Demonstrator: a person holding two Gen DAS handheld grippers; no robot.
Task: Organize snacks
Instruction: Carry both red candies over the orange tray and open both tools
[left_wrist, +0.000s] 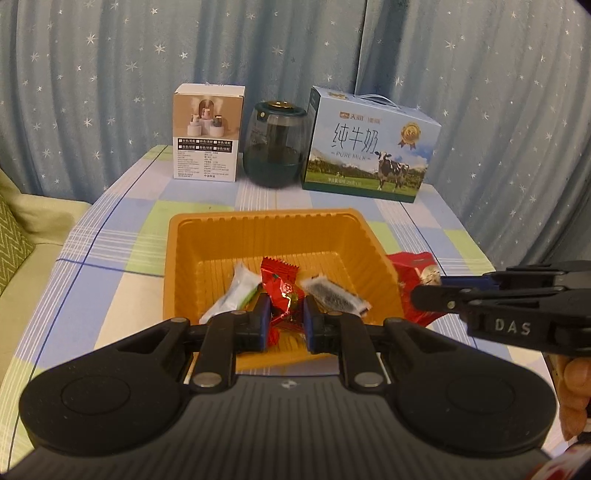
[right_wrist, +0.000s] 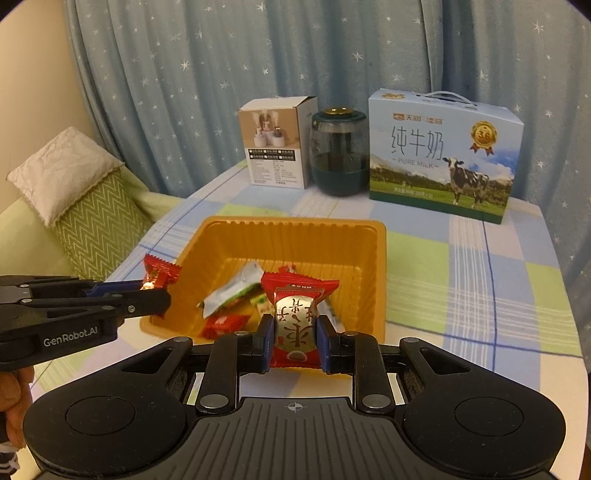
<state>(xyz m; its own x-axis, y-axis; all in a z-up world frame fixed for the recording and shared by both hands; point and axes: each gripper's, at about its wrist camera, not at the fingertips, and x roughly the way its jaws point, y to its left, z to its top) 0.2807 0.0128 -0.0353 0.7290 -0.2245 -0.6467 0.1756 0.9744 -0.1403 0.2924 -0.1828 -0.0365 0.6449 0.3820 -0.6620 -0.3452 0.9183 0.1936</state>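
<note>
Snacks feel light, crinkly, slippery: left tongs (left_wrist: 284, 317) pinch a red candy (left_wrist: 282, 295), right tongs (right_wrist: 294, 341) pinch a red-gold packet (right_wrist: 295, 325) mid-body, tray (right_wrist: 373, 258) at twelve o'clock.

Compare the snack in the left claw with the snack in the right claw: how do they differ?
The left claw pinches a small candy, plain shiny red foil. The right claw pinches a larger packet, red with a gold label and characters. Both are red wrapped snacks, held above the orange tray.

blue star-print curtain (right_wrist: 207, 92) | checked tablecloth (right_wrist: 480, 266) | green sofa (right_wrist: 22, 229), cushions (right_wrist: 99, 225)
</note>
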